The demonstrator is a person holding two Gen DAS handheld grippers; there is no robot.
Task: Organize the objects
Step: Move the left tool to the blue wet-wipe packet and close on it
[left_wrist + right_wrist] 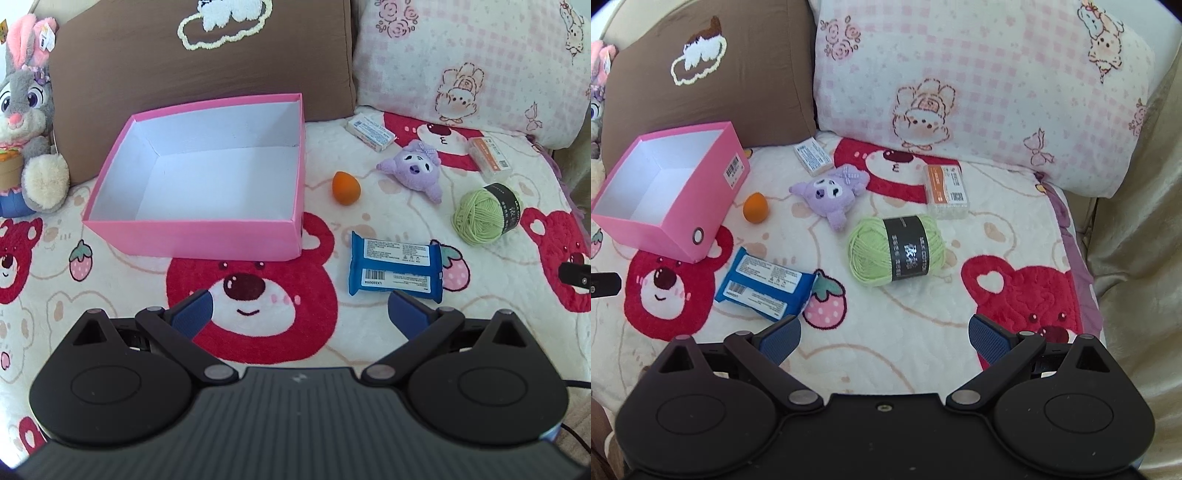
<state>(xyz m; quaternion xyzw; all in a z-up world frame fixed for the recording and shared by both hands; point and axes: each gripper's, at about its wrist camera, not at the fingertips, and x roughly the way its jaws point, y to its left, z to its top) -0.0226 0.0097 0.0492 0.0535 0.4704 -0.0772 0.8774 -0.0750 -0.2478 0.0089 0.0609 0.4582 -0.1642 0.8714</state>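
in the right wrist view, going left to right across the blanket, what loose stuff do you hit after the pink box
pink box → orange egg-shaped sponge → blue wipes pack → purple plush toy → green yarn ball → clear orange-label box. The small white box at the back overlaps the plush's span, so it is left out.

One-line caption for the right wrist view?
Open right gripper above a bear blanket; yarn, wipes, plush beside an empty pink box.

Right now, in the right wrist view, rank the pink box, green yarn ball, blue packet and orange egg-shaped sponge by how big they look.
1. pink box
2. and 3. green yarn ball and blue packet: too similar to rank
4. orange egg-shaped sponge
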